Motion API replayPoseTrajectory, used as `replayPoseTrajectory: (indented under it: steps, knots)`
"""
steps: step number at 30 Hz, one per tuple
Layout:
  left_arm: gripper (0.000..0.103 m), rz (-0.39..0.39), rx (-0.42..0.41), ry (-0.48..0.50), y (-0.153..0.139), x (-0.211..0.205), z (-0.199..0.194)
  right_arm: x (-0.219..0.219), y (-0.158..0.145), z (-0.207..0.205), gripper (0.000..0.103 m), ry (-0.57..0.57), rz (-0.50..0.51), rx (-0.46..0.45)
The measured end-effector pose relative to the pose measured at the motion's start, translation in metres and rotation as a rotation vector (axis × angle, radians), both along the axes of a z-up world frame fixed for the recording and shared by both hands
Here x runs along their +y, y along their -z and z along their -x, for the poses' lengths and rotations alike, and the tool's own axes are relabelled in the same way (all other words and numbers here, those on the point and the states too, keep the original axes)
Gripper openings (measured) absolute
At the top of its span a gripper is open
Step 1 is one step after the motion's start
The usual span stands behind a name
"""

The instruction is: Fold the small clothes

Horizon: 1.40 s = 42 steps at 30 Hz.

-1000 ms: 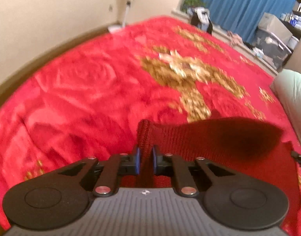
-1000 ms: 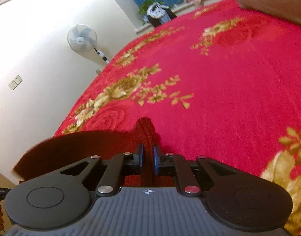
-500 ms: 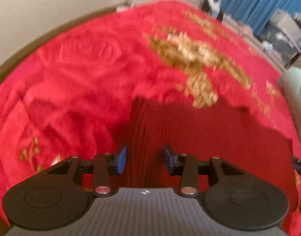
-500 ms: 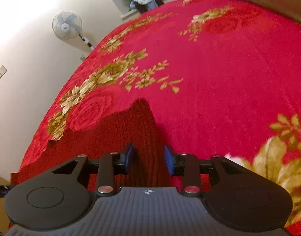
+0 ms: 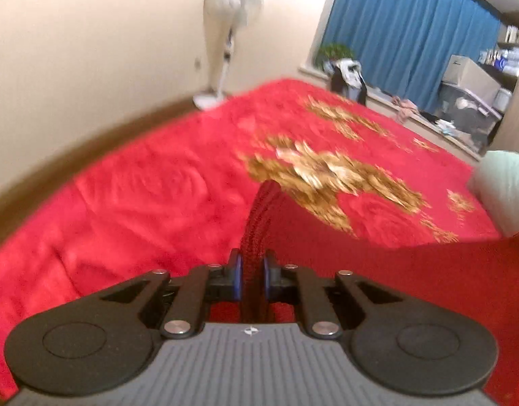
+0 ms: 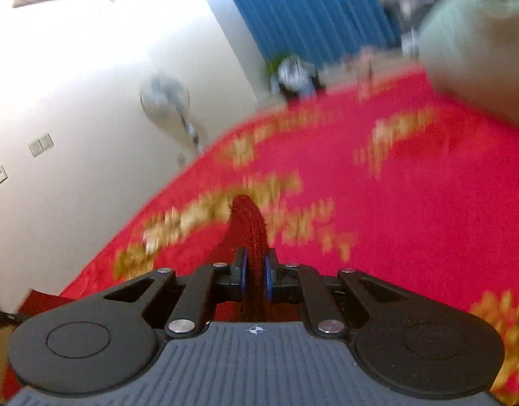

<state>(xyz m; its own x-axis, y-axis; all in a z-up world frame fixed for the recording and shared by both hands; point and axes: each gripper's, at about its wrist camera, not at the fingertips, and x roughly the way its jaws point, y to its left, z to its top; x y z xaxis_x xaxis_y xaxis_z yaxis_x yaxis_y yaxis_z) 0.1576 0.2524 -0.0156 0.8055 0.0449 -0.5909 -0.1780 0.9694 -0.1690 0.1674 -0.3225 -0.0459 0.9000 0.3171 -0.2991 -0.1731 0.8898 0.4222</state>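
While you hold both tools above the bed [image 5: 130, 203], each pair of jaws is clamped narrow on a pinched fold of the dark red knitted garment [image 5: 259, 213]. Your left gripper [image 5: 252, 277] has the ribbed fold squeezed between its blue pads, and the fold stands up past the jaws toward 12 o'clock. From there the cloth spreads away toward 3 o'clock as a broad, taut sheet, reaching the picture's right edge. Your right gripper [image 6: 256, 277] grips the garment [image 6: 249, 230] the same way, with a rounded hump of knit rising beyond the jaws at 12 o'clock and the rest trailing off toward 9 o'clock, where a corner shows low at the left. The knit is deep maroon with fine ribs, darker than the bright red bedspread with gold flowers beneath it. Both views are blurred by motion, the right one more so.
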Motion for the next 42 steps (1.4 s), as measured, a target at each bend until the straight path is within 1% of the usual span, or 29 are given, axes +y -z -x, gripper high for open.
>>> replayPoseTrajectory:
  steps: [1, 2, 3, 4, 5, 7, 8, 9, 11, 12, 14, 15, 16, 18, 20, 23, 26, 27, 28, 29, 31, 33, 35, 36, 38, 39, 40, 41, 42]
  knots:
    - [0.013, -0.015, 0.008, -0.011, 0.001, -0.001, -0.001, 0.002, 0.001, -0.001, 0.011, 0.016, 0.019, -0.003]
    - [0.014, -0.005, 0.034, -0.015, 0.004, 0.0, -0.004, 0.002, 0.004, -0.005, 0.011, 0.012, 0.023, 0.031]
    - [0.015, 0.024, 0.077, -0.013, 0.009, 0.003, -0.008, 0.002, 0.012, -0.013, 0.015, -0.014, 0.017, 0.102]
    - [0.016, 0.064, 0.134, -0.007, 0.016, 0.007, -0.012, 0.003, 0.021, -0.02, 0.016, -0.032, 0.014, 0.161]
    - [0.018, 0.075, 0.167, -0.007, 0.02, 0.009, -0.013, 0.002, 0.03, -0.025, 0.016, -0.039, 0.027, 0.224]
    - [0.019, 0.048, 0.157, -0.009, 0.017, 0.01, -0.009, 0.0, 0.045, -0.029, 0.017, -0.013, 0.076, 0.338]
    - [0.024, 0.06, 0.15, -0.004, 0.015, 0.013, -0.006, -0.003, 0.048, -0.028, 0.019, -0.013, 0.075, 0.379]
    - [0.032, 0.098, 0.15, 0.002, 0.015, 0.018, -0.004, -0.006, 0.049, -0.025, 0.026, -0.02, 0.057, 0.407]
    - [0.034, 0.179, 0.176, 0.013, 0.019, 0.024, 0.005, -0.012, 0.046, -0.01, 0.032, -0.042, 0.023, 0.422]
    - [0.035, 0.202, 0.206, 0.014, 0.021, 0.025, 0.009, -0.014, 0.044, -0.003, 0.037, -0.052, 0.019, 0.443]
    - [0.036, 0.22, 0.27, 0.021, 0.025, 0.023, 0.016, -0.017, 0.042, 0.01, 0.039, -0.052, 0.025, 0.5]
    - [0.041, 0.23, 0.293, 0.021, 0.026, 0.022, 0.022, -0.017, 0.041, 0.017, 0.04, -0.055, 0.017, 0.523]
    - [0.043, 0.243, 0.316, 0.014, 0.026, 0.02, 0.029, -0.018, 0.042, 0.024, 0.04, -0.059, 0.005, 0.539]
    - [0.045, 0.284, 0.34, 0.005, 0.031, 0.016, 0.047, -0.019, 0.04, 0.035, 0.04, -0.057, -0.012, 0.567]
    - [0.049, 0.323, 0.338, 0.001, 0.036, 0.012, 0.069, -0.017, 0.042, 0.05, 0.04, -0.055, -0.02, 0.58]
    - [0.049, 0.346, 0.331, -0.028, 0.049, 0.009, 0.096, -0.013, 0.044, 0.067, 0.04, -0.041, -0.014, 0.583]
    - [0.048, 0.375, 0.329, -0.052, 0.064, 0.006, 0.12, -0.01, 0.047, 0.078, 0.039, -0.025, -0.015, 0.555]
    - [0.04, 0.378, 0.321, -0.045, 0.066, 0.005, 0.125, -0.009, 0.048, 0.079, 0.028, -0.026, -0.014, 0.549]
    - [0.028, 0.372, 0.301, -0.032, 0.064, 0.004, 0.128, -0.007, 0.049, 0.081, 0.014, -0.038, -0.018, 0.538]
    - [0.017, 0.344, 0.279, -0.022, 0.06, 0.002, 0.131, -0.006, 0.047, 0.083, 0.014, -0.031, -0.015, 0.525]
    - [0.015, 0.293, 0.204, -0.023, 0.048, 0.0, 0.139, -0.006, 0.037, 0.089, 0.012, 0.001, -0.022, 0.473]
    - [0.015, 0.276, 0.132, -0.029, 0.036, -0.001, 0.149, -0.011, 0.022, 0.103, 0.011, 0.03, -0.089, 0.387]
    - [0.015, 0.259, 0.131, -0.045, 0.036, -0.005, 0.154, -0.013, 0.015, 0.113, 0.011, 0.052, -0.107, 0.339]
    - [0.016, 0.256, 0.164, -0.056, 0.041, -0.007, 0.152, -0.011, 0.018, 0.113, 0.011, 0.063, -0.091, 0.348]
    - [0.017, 0.272, 0.28, -0.076, 0.062, -0.005, 0.142, -0.008, 0.04, 0.103, 0.012, 0.082, -0.052, 0.457]
    - [0.02, 0.289, 0.304, -0.09, 0.068, -0.002, 0.138, -0.008, 0.053, 0.098, 0.013, 0.088, -0.05, 0.524]
    - [0.021, 0.296, 0.3, -0.102, 0.068, 0.0, 0.138, -0.01, 0.058, 0.097, 0.016, 0.1, -0.054, 0.549]
    - [0.022, 0.27, 0.264, -0.101, 0.061, -0.002, 0.14, -0.01, 0.056, 0.099, 0.018, 0.111, -0.057, 0.54]
    - [0.022, 0.217, 0.216, -0.097, 0.052, -0.005, 0.144, -0.011, 0.049, 0.101, 0.019, 0.118, -0.053, 0.508]
